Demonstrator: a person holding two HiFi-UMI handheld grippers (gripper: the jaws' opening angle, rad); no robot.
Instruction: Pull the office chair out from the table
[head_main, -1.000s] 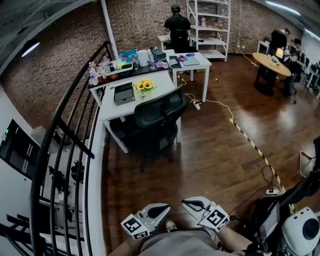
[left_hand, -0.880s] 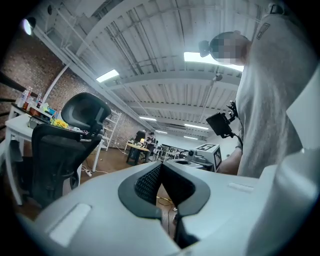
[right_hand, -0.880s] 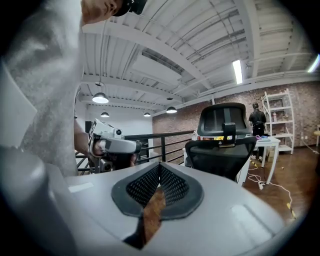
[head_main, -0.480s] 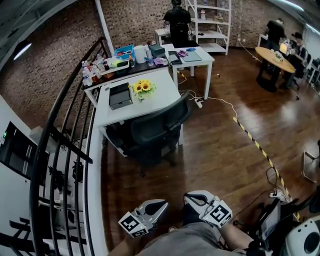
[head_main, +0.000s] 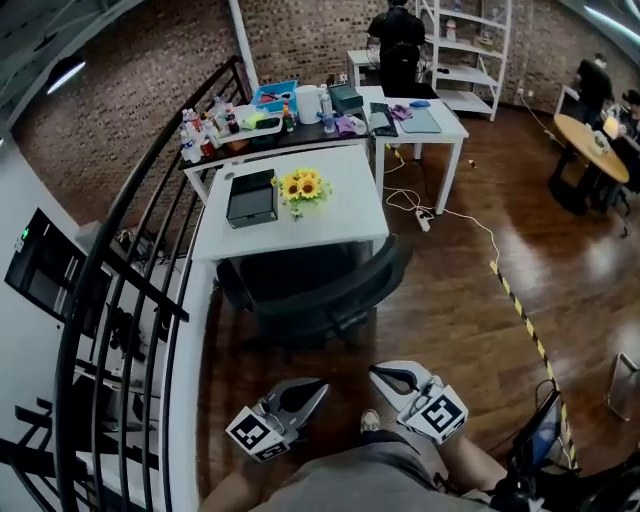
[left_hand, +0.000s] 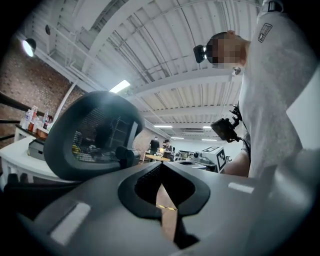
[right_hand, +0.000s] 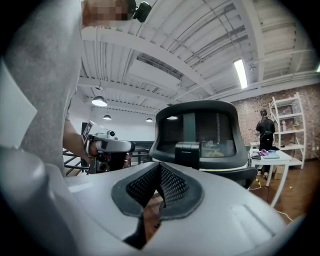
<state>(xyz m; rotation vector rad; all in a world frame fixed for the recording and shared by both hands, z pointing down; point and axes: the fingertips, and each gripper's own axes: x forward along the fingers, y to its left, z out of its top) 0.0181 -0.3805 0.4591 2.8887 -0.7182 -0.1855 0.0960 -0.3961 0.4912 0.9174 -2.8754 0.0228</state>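
Observation:
The black mesh-backed office chair stands tucked against the near edge of the white table, its backrest toward me. Both grippers hang low in front of my body, a short way from the chair and not touching it. My left gripper is shut with nothing between its jaws, and the same holds for my right gripper. In the left gripper view the chair's backrest rises at the left beyond the shut left gripper. The right gripper view shows the backrest straight ahead past the shut right gripper.
A black railing runs along the left of the chair and table. On the table sit a black box and sunflowers. Behind are a cluttered desk, a standing person and shelves. Striped floor tape and a power strip lie to the right.
The table and chair have come nearer in the head view, and both shut grippers have advanced toward the chair. The chair stays tucked at the table.

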